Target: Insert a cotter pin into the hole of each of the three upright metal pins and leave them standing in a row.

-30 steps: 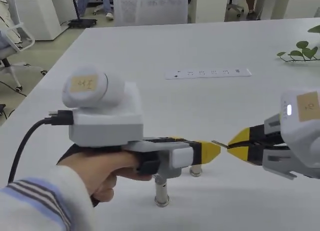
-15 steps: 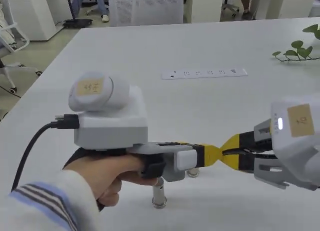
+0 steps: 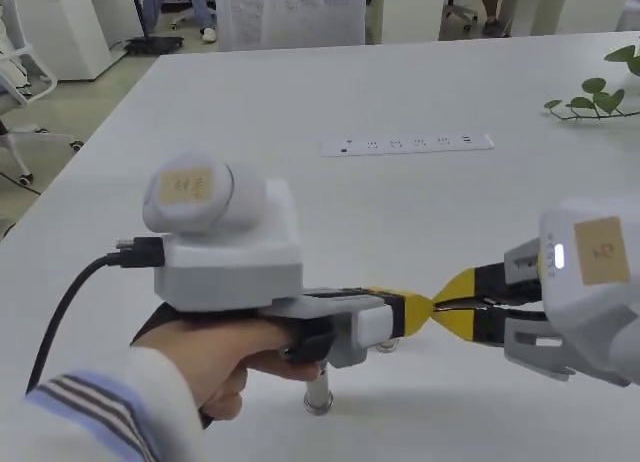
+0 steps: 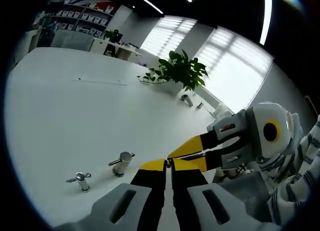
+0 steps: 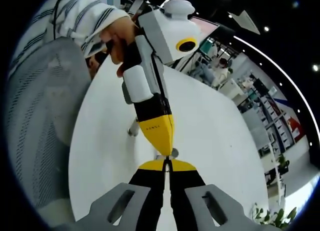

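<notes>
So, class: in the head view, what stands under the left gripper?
Two upright metal pins on the table: the near pin shows its lower shaft and base, the far pin just its base. Their tops, and any third pin, are covered by the left gripper.

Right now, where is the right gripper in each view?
Head view: right gripper low at right, pointing left.
Left gripper view: right gripper at centre-right, pointing toward centre.
Right gripper view: right gripper rising from bottom centre.
Shared landmark: left gripper, its yellow fingers meeting it tip to tip.
</notes>
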Demonstrator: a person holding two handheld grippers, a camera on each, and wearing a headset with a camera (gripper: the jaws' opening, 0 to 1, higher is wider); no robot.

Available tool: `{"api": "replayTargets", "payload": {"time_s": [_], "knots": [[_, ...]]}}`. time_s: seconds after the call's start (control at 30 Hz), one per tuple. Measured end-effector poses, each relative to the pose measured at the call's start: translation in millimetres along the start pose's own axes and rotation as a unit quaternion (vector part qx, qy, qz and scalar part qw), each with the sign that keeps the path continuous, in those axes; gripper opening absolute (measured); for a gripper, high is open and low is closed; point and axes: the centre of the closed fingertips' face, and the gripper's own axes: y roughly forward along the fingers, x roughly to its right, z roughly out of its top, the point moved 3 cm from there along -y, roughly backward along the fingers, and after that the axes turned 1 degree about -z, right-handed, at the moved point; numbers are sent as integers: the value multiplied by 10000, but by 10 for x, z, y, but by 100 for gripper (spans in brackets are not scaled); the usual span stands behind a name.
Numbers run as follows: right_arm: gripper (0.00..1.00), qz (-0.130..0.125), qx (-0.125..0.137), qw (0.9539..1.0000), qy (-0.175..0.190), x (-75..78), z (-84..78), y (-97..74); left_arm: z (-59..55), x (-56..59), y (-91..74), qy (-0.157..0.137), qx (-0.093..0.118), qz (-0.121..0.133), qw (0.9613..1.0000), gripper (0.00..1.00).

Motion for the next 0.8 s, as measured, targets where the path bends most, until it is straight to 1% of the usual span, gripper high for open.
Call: {"api": "replayTargets", "payload": {"time_s": [0.1, 0.3, 0.33, 0.4, 0.5, 0.57, 0.63, 0.8], "knots": [[2, 13, 16, 10000, 3, -2, 5, 3, -1, -7, -6, -15, 0, -14, 10000, 2], [2, -12, -9, 10000, -78, -1, 6, 8, -44, -17, -27, -32, -118, -21, 9999, 1], [2, 6, -4, 10000, -57, -3, 8, 8, -43, -14, -32, 28, -97, -25, 9999, 0], [2, -1, 6, 10000, -49, 14, 14, 5, -37, -9, -33, 22, -64, -27, 10000, 0], [2, -9, 36, 10000, -26, 24, 28, 0, -19, -18, -37, -91, -16, -39, 9999, 0], [2, 9, 34, 10000, -26, 19, 27, 2, 12, -32, -48, -146, 67, -30, 9999, 4], [2, 18, 26, 10000, -29, 12, 20, 7, 30, -46, -56, -205, 78, -22, 9998, 5], [2, 31, 13, 10000, -28, 5, 11, 27, 32, -55, -64, -189, 62, -6, 9998, 4]]}}
